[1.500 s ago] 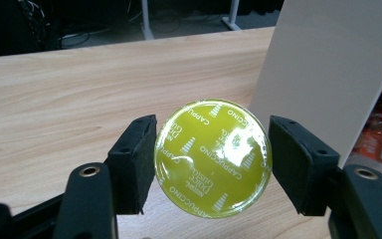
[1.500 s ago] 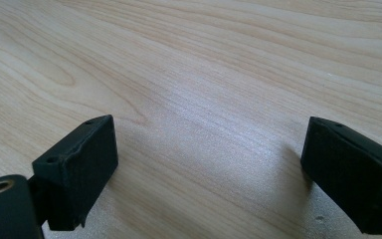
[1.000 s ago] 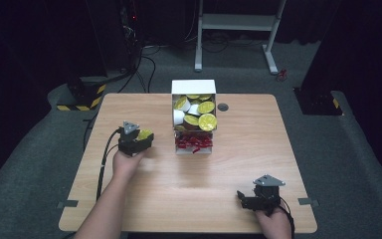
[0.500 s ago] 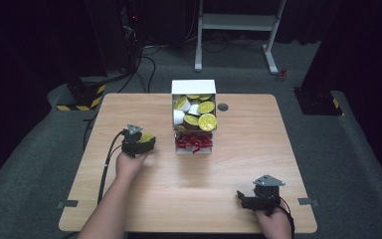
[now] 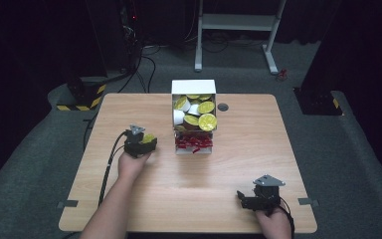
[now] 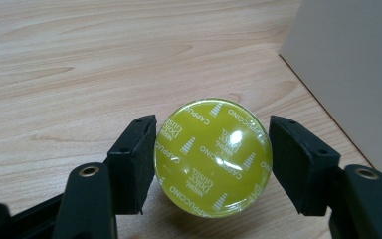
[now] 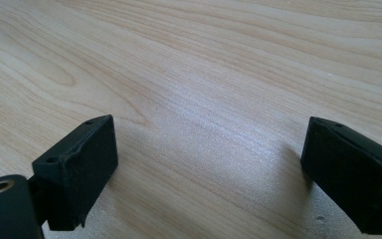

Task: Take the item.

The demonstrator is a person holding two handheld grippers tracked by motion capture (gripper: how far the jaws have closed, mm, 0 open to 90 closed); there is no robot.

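A lime-green coffee capsule with a shiny printed foil lid sits between the pads of my left gripper, which is shut on it just above the wooden table. This gripper is left of a white box holding several green and white capsules. In the left gripper view the box's white wall rises at the right. My right gripper rests near the table's front right edge. Its jaws stand open over bare wood with nothing between them.
A pile of red wrapped pieces lies in the low front of the box. A small dark round grommet is set in the table behind the box. Dark floor, cables and a white metal stand lie beyond the table.
My left gripper has crept slightly to the right with the green capsule in it. The right gripper has kept still.
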